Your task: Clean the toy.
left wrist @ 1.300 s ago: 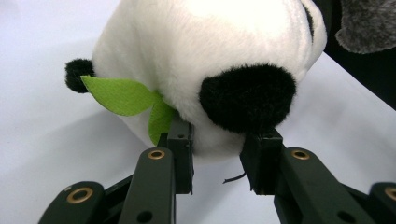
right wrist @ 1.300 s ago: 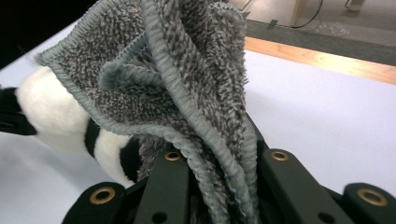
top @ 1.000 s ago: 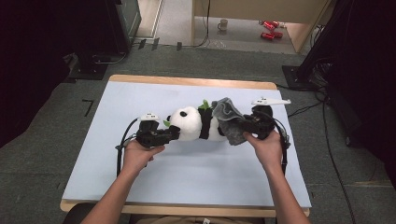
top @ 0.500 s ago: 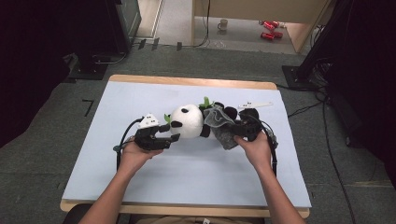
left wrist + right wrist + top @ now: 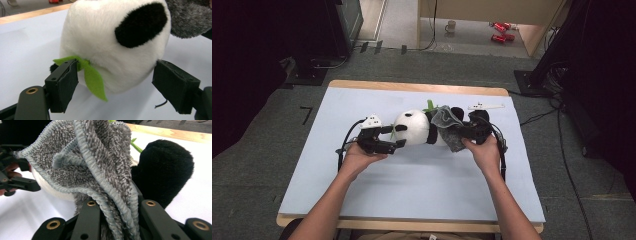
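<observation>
Both forearms reach in low over the pale blue table (image 5: 422,200). The left gripper (image 5: 398,136) lies level at the panda plush (image 5: 414,127) mid-table, its jaws just opened wide, flanking the white head without pressing. The right gripper (image 5: 457,134) is clamped on the grey cloth (image 5: 82,162), bunched against the panda's black limb (image 5: 165,167).

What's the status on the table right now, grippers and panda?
Left gripper just opened, fingers either side of the panda head, not pressing. Right gripper shut on grey cloth over the panda's body. Nothing in the way.
</observation>
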### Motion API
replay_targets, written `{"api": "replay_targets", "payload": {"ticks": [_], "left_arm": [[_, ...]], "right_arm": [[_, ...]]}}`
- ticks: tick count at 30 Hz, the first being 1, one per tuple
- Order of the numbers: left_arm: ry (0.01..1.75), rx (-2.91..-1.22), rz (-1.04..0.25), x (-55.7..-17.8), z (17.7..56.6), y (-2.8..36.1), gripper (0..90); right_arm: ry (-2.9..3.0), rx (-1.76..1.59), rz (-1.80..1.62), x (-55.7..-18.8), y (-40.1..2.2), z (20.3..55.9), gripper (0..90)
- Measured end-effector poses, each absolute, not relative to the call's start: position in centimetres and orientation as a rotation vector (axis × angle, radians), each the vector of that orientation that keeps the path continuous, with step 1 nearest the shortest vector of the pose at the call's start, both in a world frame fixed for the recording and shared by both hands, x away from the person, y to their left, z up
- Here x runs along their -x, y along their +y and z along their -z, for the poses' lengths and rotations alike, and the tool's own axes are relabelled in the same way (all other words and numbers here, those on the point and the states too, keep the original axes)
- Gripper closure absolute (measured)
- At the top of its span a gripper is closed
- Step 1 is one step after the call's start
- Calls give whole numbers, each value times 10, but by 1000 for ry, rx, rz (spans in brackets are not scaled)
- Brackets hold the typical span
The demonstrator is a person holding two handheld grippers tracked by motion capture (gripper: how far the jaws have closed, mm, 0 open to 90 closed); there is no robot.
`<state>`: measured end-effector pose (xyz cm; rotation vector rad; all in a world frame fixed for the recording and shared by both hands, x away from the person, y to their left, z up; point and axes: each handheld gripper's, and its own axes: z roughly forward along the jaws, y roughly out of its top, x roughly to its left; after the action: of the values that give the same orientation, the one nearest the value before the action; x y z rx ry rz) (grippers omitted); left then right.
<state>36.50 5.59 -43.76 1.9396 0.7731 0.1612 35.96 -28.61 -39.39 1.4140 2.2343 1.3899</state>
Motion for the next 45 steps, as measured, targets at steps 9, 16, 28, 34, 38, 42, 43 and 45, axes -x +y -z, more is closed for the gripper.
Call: {"api": "replay_targets", "payload": {"ticks": [9,16,28,34,38,42,43,45], "left_arm": [[723,-1949,-154,-378,442,47,131],[723,-2009,-290,-380,451,34,207],[868,-1881,-204,-382,438,42,599],[906,-1807,-85,-368,422,45,644],[971,-1779,-16,-352,421,48,637],[1006,-1826,-5,-343,430,43,621],[998,-1805,-5,-340,434,43,613],[1006,-1801,-4,-338,437,41,596]], "right_arm": [[2237,-1419,-1392,-362,-285,393,779],[2244,-1411,-1380,-362,-280,393,775],[2158,-1408,-1403,-354,-278,377,780],[2122,-1325,-1505,-339,-271,344,781],[2153,-1283,-1538,-331,-257,334,781],[2203,-1282,-1542,-330,-243,337,780],[2224,-1292,-1549,-331,-237,341,780],[2250,-1291,-1539,-332,-227,348,780]]}}
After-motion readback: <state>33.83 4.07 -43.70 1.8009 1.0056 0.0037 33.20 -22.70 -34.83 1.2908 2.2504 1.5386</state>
